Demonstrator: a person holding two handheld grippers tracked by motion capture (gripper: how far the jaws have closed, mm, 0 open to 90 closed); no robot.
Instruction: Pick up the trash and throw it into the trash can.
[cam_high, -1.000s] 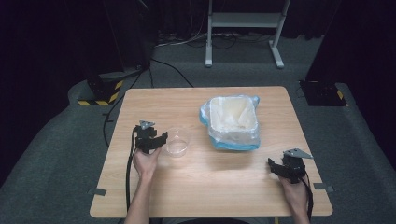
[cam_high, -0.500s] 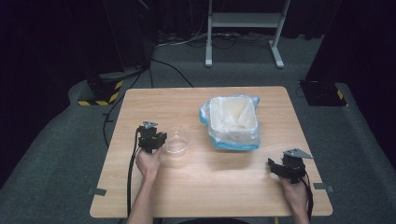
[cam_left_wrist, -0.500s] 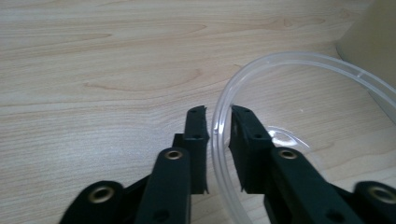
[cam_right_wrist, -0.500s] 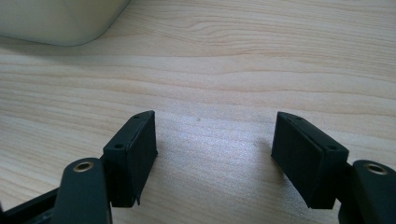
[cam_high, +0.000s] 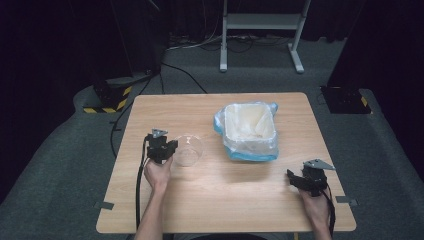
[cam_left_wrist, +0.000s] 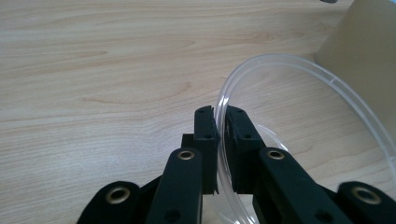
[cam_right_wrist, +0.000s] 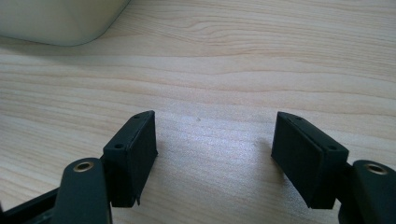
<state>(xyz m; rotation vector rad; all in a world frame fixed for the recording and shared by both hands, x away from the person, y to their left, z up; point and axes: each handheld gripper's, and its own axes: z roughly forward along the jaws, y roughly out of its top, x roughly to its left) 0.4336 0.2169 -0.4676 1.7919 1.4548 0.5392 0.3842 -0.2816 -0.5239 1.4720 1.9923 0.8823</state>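
A clear plastic bowl (cam_high: 188, 149) stands on the wooden table (cam_high: 210, 200), left of centre. My left gripper (cam_high: 171, 149) is at its left side. In the left gripper view the jaws have just been closing and now pinch the bowl's thin rim (cam_left_wrist: 223, 95) between the pads, with the left gripper (cam_left_wrist: 220, 117) shut on it. My right gripper (cam_high: 294, 179) rests near the table's front right corner. In its own view the right gripper (cam_right_wrist: 215, 140) stands open over bare wood with nothing between its jaws.
A white bin lined with a blue-edged clear bag (cam_high: 250, 150) stands behind the middle of the table, right of the bowl. Its pale wall also appears as the bin (cam_left_wrist: 369, 42) and the bin (cam_right_wrist: 60, 18). Dark floor, cables and a stand lie beyond the table.
The left gripper has edged slightly toward the bowl's left rim. The right hand and gripper have stayed still, as have the bowl and the bin.
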